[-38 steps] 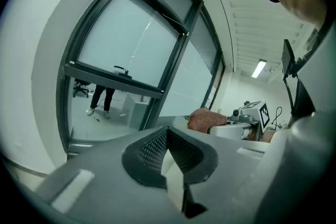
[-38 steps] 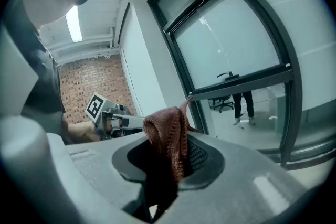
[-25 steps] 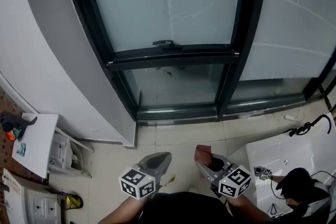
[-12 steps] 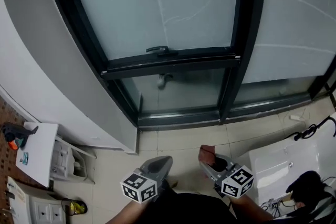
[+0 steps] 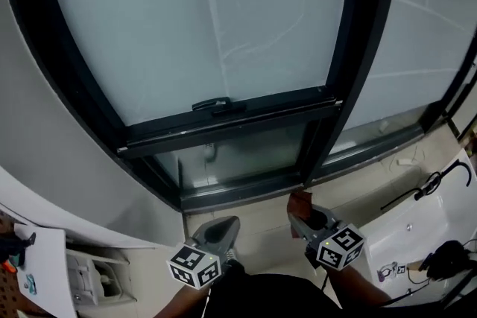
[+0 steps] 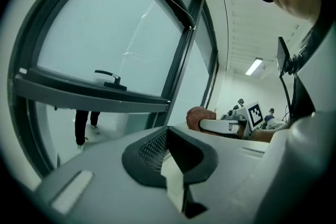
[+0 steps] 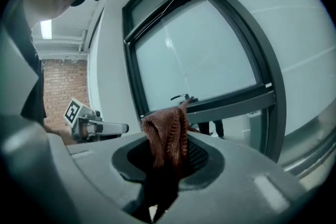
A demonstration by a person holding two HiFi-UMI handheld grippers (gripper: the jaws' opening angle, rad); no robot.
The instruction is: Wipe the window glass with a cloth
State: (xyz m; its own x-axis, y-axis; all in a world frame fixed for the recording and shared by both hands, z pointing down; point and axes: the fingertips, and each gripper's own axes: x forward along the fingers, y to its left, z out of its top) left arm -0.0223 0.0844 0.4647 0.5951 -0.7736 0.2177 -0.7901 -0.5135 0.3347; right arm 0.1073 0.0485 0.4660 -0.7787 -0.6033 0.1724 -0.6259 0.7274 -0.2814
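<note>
A large frosted window glass point(image 5: 216, 18) in a dark frame fills the upper head view, with a black handle point(image 5: 212, 105) on its lower bar. The same glass point(image 7: 202, 57) and handle show in the right gripper view, and the glass point(image 6: 110, 34) in the left gripper view. My right gripper point(image 5: 299, 211) is shut on a reddish-brown cloth point(image 5: 300, 201), held low in front of the lower pane; the cloth point(image 7: 168, 136) stands up from its jaws. My left gripper point(image 5: 222, 229) is shut with nothing in it, level beside the right one.
A lower glass pane point(image 5: 246, 156) sits under the handle bar, and a second window section point(image 5: 417, 33) lies to the right. A white table point(image 5: 33, 272) stands at the left, a white surface with black cables point(image 5: 425, 223) at the right. Tiled floor point(image 5: 264, 223) lies below.
The head view has tilted up and closer to the window, so the glass fills more of the frame. Both grippers have moved slightly forward toward the window's base.
</note>
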